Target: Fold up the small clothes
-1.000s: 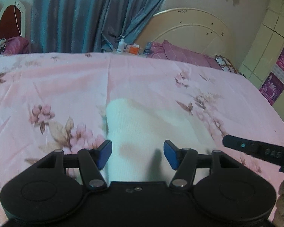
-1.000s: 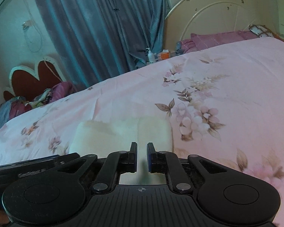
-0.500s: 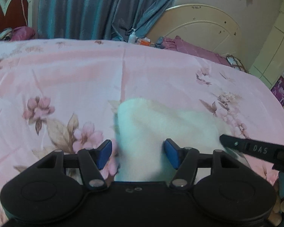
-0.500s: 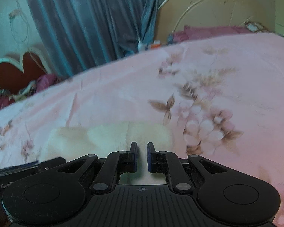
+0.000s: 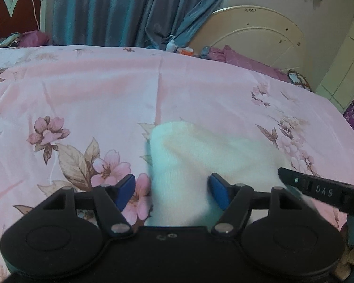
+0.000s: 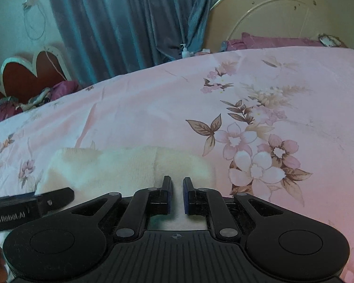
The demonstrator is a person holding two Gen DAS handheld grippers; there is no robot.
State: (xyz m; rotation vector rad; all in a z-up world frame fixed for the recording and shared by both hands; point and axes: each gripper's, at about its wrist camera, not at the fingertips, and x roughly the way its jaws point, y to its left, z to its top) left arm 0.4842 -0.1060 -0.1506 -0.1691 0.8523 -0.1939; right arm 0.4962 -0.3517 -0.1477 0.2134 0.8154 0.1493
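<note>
Your white garment (image 5: 200, 155) lies on the pink floral bedspread (image 5: 82, 94), apparently already doubled, so I'd judge one fold remains. Its long axis runs side to side across your right gripper (image 6: 177, 194), jaws narrow, possibly pinching its edge. Your left gripper (image 5: 172, 192) spreads wide over it.

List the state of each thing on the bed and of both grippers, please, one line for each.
White sock: lying flat on the bedsheet, not yet folded.
Left gripper: open, jaws wide, sock between them.
Right gripper: nearly shut, narrow gap, over the sock's end; grip unclear.
Floral bedsheet: spread, lightly creased.
Curtain: drawn.
</note>
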